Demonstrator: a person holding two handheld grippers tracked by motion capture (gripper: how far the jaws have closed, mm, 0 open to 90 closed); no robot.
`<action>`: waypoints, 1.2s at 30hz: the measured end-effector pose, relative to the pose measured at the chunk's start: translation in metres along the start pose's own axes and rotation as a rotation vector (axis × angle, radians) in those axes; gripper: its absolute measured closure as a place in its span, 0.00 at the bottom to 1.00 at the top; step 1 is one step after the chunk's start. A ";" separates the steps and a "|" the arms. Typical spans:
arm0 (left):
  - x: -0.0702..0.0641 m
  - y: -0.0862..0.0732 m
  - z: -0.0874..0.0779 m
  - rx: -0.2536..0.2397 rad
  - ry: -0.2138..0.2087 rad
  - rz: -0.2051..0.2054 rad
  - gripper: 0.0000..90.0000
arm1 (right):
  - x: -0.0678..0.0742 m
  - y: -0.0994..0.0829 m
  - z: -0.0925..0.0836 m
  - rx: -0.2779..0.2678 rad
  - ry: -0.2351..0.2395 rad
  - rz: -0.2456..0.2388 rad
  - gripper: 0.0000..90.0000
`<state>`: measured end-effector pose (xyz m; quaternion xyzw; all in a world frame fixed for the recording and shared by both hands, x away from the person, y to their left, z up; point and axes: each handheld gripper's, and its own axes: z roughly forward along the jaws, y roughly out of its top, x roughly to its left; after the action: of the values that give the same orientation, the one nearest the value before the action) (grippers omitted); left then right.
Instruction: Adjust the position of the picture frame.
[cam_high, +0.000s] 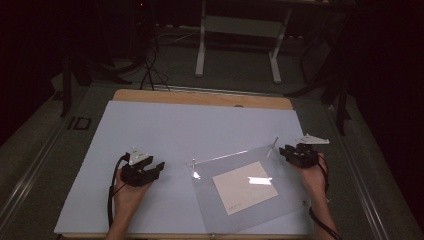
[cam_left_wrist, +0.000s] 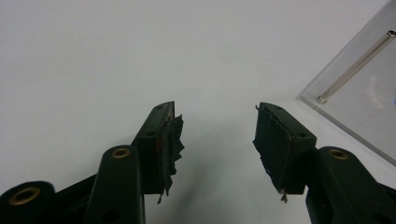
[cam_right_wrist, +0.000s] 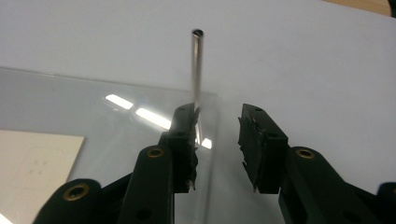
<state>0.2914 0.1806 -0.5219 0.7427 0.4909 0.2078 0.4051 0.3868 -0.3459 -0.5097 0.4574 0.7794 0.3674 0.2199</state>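
A clear plastic sheet (cam_high: 280, 200) lies on the right half of the table with a beige paper (cam_high: 245, 187) under it. A long thin metal rod (cam_high: 220, 156) rests along the sheet's far left edge, and its end also appears in the left gripper view (cam_left_wrist: 355, 67). A short metal tube (cam_high: 272, 147) lies at the sheet's far right corner. My right gripper (cam_high: 284, 152) is open around the tube (cam_right_wrist: 196, 70), which runs just inside the left jaw. My left gripper (cam_high: 156, 164) is open on the bare mat, left of the sheet's corner (cam_left_wrist: 308, 100), with nothing between its jaws (cam_left_wrist: 217, 112).
A pale mat (cam_high: 165, 125) covers the wooden table (cam_high: 200, 97). Beyond the far edge stand a white table frame (cam_high: 240, 30) and cables (cam_high: 150, 70) on the floor. The mat's far and left parts are bare.
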 end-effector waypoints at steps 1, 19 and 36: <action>-0.001 0.000 0.000 0.001 -0.003 0.002 0.54 | 0.001 0.002 0.001 0.000 0.007 -0.004 0.73; -0.017 0.005 0.004 0.007 -0.044 0.028 0.57 | 0.008 0.024 0.038 0.013 0.043 -0.006 0.87; -0.047 0.012 0.019 0.019 -0.116 0.099 0.62 | 0.008 0.021 0.049 0.042 0.026 0.006 0.94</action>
<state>0.2915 0.1282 -0.5190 0.7808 0.4311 0.1794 0.4152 0.4277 -0.3144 -0.5242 0.4597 0.7882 0.3575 0.1990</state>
